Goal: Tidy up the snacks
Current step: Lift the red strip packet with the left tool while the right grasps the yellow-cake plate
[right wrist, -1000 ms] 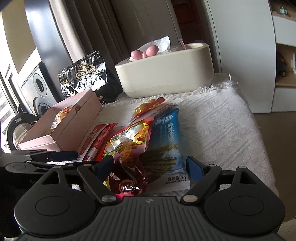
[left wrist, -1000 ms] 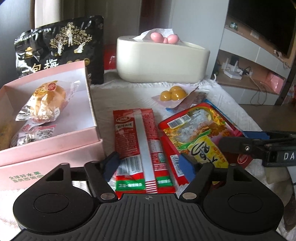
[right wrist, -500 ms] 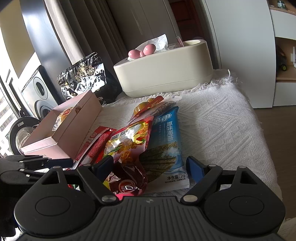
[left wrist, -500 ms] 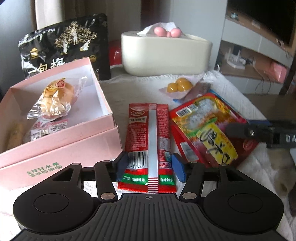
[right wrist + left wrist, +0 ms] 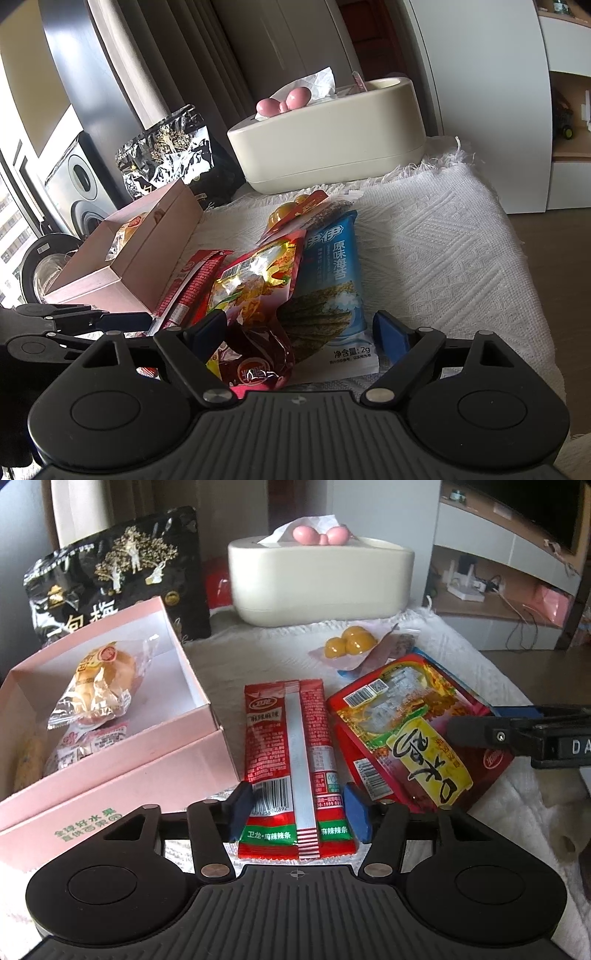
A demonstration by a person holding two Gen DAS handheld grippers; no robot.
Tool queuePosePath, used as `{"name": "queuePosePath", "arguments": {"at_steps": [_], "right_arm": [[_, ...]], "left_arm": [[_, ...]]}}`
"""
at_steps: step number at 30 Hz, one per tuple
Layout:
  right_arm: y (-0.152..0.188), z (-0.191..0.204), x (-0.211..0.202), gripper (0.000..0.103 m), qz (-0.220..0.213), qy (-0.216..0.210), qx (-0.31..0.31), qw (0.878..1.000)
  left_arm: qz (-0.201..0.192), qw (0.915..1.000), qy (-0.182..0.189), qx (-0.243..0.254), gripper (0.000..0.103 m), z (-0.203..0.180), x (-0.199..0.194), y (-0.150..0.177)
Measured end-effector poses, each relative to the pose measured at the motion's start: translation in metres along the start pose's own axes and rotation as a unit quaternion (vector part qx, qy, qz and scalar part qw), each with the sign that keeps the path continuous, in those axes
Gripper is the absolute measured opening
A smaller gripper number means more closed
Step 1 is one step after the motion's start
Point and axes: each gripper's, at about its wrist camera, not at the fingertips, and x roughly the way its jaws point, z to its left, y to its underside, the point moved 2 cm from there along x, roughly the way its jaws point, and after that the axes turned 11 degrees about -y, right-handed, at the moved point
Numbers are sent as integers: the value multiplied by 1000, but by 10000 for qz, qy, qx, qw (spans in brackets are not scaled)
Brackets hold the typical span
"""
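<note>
A long red snack packet (image 5: 295,760) lies on the white cloth beside an open pink box (image 5: 110,716). My left gripper (image 5: 298,812) has its blue pads on both sides of the packet's near end, shut on it. The box holds a wrapped bun (image 5: 92,686) and smaller packets. A red-and-yellow bag (image 5: 410,738) lies right of the red packet, over a blue seaweed packet (image 5: 332,280). My right gripper (image 5: 299,332) is open, its fingers astride the near ends of the red-and-yellow bag (image 5: 255,295) and the seaweed packet.
A cream tissue box (image 5: 317,579) stands at the back, a black foil bag (image 5: 118,576) at the back left. A small pack of yellow balls (image 5: 347,646) lies behind the bags. The table's right edge (image 5: 524,258) drops to the floor.
My left gripper has closed from wide open onto the red packet's near end and moved nearer the pink box. My right gripper has stayed open in place.
</note>
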Motion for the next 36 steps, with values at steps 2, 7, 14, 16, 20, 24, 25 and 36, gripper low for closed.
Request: {"name": "queuePosePath", "arguments": {"at_steps": [2,7,14,16,20,24,25,36], "right_arm": [[0,0,0,87,0,-11,9,10000],[0,0,0,87,1,-17,15,10000],[0,0,0,87,1,-14,14,10000],[0,-1,0,87,0,-14,14,10000],[0,0,0,87,1,-14,16,10000],[-1,0,0,87,2,-13,16,10000],[0,0,0,87,2,-13,15,10000],[0,14,8,97,498,146,-409,9978]], "left_arm": [[-59,9999,4,87,51,-1,-3,1],[-133,9998,135,80,29,2,-13,1],[-346,9987,335,-192,27,20,-50,11],[-371,9985,365,-195,27,24,-68,20],[-22,9989,478,16,28,21,-91,42],[386,9970,675,-56,29,19,-94,60],[343,9969,704,-112,30,21,-96,60],[-31,9970,113,766,35,-7,-83,55]]}}
